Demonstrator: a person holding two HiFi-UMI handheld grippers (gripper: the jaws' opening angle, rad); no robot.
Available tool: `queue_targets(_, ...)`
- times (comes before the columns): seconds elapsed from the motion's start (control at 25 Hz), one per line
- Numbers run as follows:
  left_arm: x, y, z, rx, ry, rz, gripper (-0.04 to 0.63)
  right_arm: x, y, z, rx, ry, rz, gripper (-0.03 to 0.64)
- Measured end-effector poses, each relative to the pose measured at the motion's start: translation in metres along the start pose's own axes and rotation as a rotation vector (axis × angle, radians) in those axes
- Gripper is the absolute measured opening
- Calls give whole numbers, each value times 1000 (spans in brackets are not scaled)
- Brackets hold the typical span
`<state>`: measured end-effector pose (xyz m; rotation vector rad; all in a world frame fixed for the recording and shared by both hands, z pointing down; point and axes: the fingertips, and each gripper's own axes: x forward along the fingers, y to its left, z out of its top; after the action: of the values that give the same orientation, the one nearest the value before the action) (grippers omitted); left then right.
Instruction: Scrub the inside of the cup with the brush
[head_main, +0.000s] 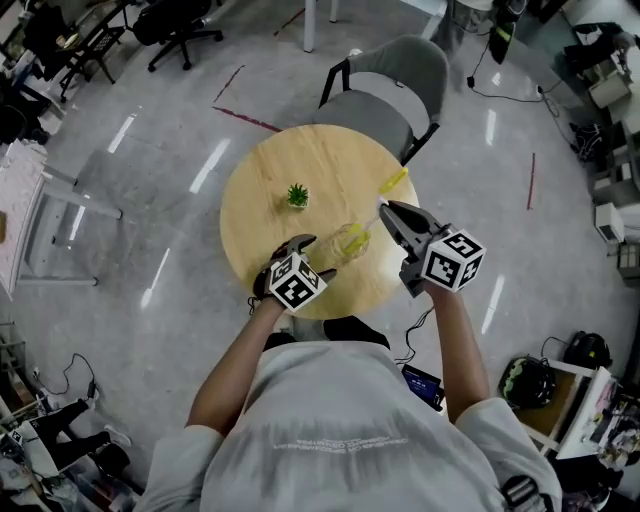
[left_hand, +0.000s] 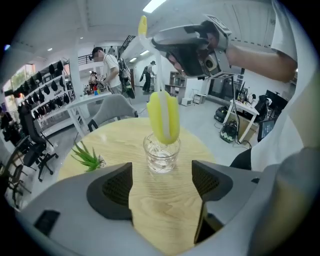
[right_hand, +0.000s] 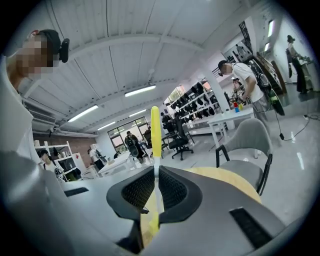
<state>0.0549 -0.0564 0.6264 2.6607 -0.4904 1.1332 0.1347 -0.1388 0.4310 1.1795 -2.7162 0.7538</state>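
Left gripper view: the left gripper has its jaws spread wide with nothing between them, only bare wood of the table in the gap. A clear cup stands upright on the round table just ahead of the jaws, not touching them. The yellow brush head is upright, its lower end dipped into the cup's mouth and most of it above the rim. A small green plant stands left of the cup, apart from it.

Right gripper view: the right gripper is clamped on the brush's thin stem, and the yellow handle end rises past the jaws.

Head view: the right gripper is over the table's right part, slanting down toward the cup. The left gripper is near the table's near edge, beside the cup. A grey chair stands at the table's far side.
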Motion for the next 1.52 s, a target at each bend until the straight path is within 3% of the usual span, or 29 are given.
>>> queue_targets(0.28,-89,54,36,8,-195,86,383,-24,40,30,-78,-86,-123,52)
queue_targets(0.52,-177,69,101,125,-397,168,371,-67,70,39,-154,-147,-255,52)
queue_targets(0.6,-207,70,117,147,-469,193,319,-78,83,45,-177,-174,-298,52)
queue_targets(0.68,-237,75,130,153,-541,223,225,-84,97,52,-201,-195,-334,52)
queue_targets(0.84,-284,69,151,173,-648,257,134,-96,125,62,-264,-199,-386,52)
queue_targets(1.0,-308,49,161,197,-694,268,39,-113,146,66,-312,-216,-421,52)
queue_targets(1.28,-337,35,157,295,-681,276,31,-116,179,74,-382,-225,-446,52)
queue_targets(1.52,-351,23,163,335,-701,275,31,-119,189,72,-416,-205,-457,52)
